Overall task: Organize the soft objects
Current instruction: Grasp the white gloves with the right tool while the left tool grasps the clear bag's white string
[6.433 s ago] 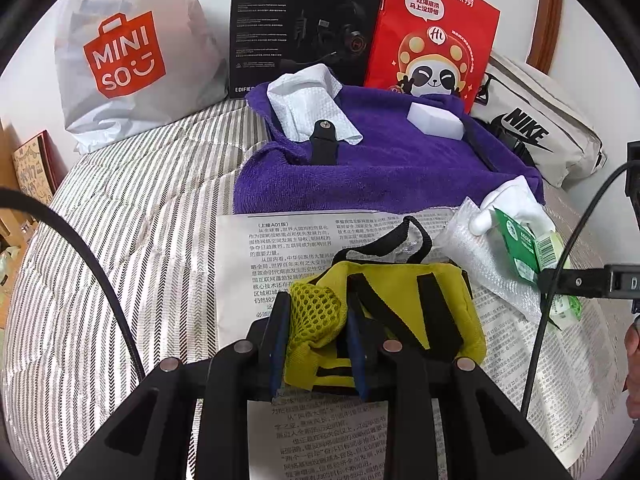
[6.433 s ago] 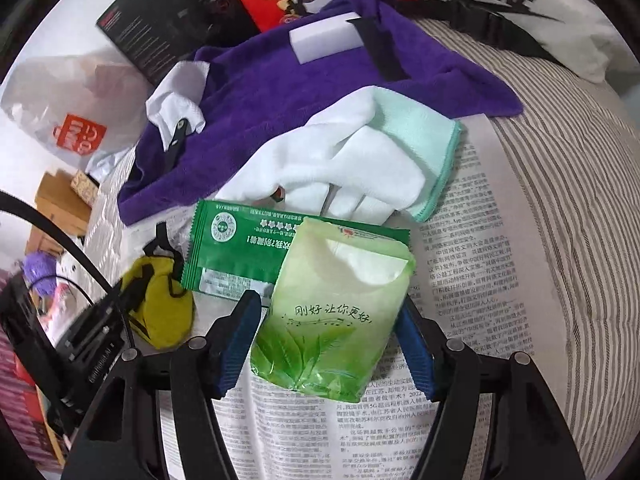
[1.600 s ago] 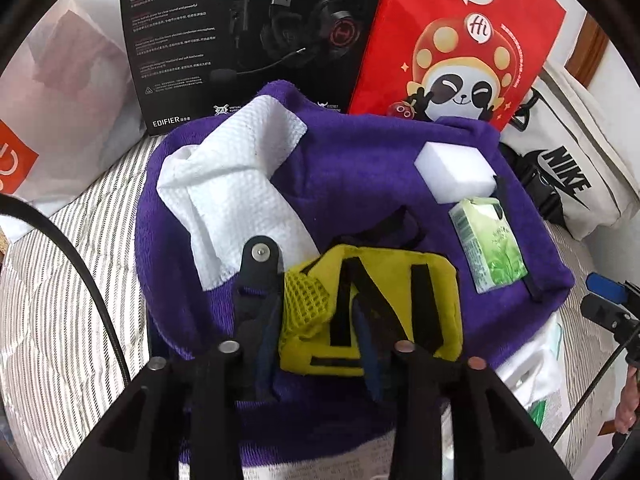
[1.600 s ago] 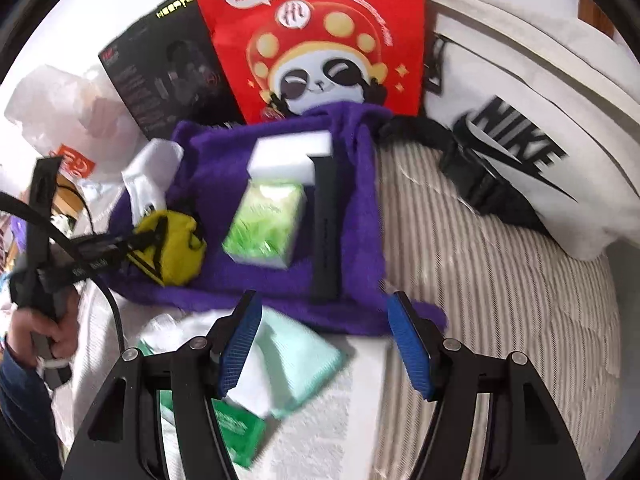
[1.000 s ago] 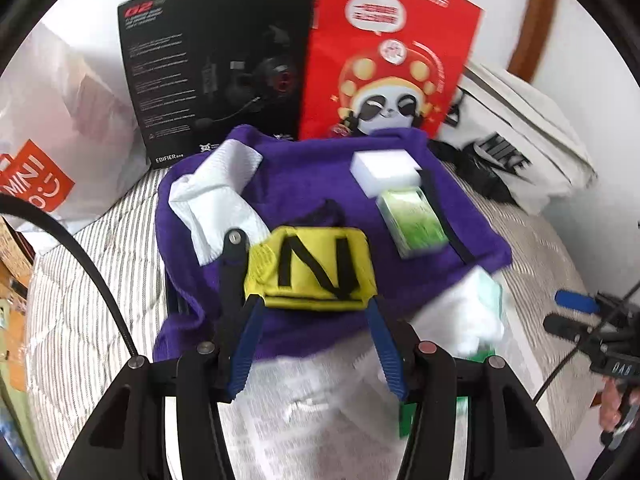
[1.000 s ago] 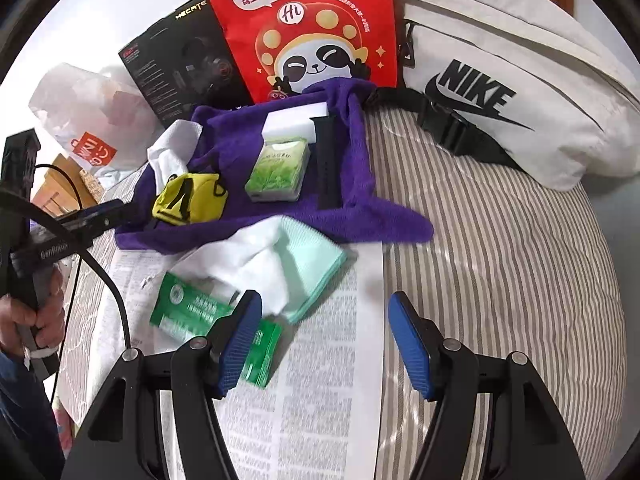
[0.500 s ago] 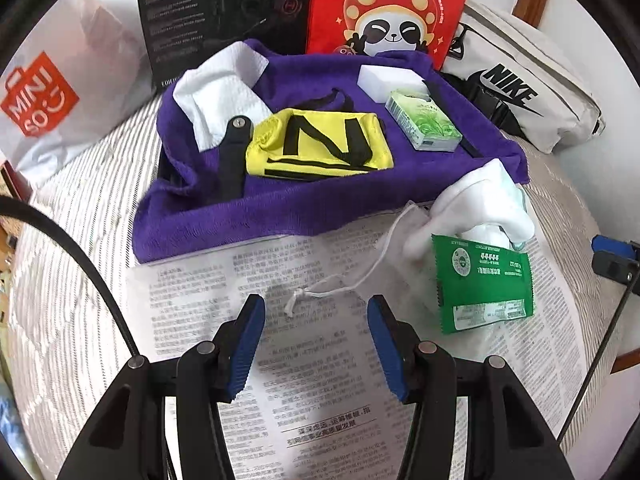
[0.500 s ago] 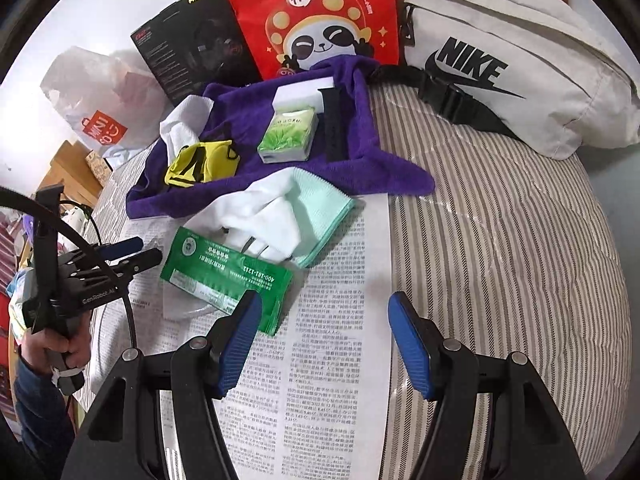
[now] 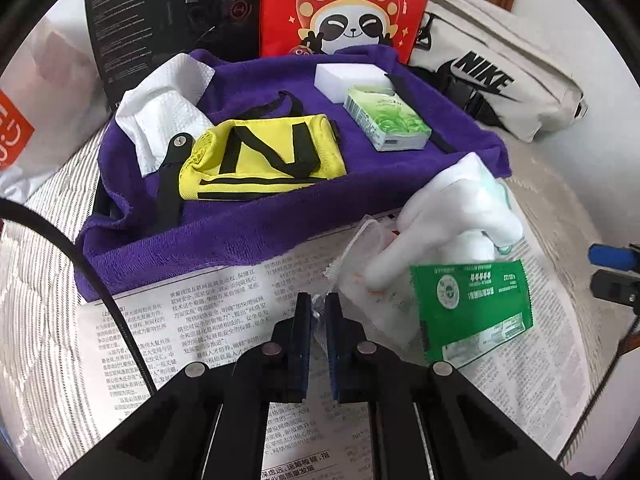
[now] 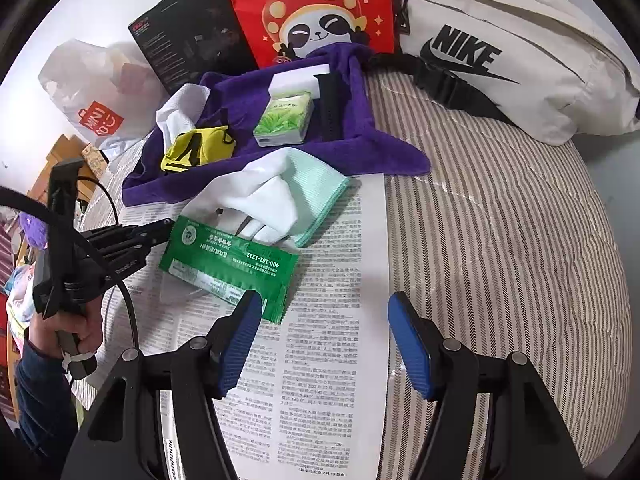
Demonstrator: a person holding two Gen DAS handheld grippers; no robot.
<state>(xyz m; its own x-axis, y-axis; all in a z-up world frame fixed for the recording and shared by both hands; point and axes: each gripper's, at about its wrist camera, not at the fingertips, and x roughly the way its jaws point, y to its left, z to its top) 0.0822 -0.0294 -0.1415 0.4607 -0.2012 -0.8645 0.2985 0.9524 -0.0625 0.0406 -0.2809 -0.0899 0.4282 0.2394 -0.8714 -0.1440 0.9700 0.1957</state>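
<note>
Between left gripper [image 9: 318, 312] jaws, clear bag [image 9: 360, 280].

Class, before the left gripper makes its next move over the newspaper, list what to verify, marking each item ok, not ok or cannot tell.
1. Left gripper shut on the clear pouch: ok.
2. Pouch free of load: not ok, the green packet and white cloth lie on it.
3. Right gripper open and empty: ok.
4. Bare room on the purple towel: ok.
5. Grip firm enough to lift: cannot tell.
</note>
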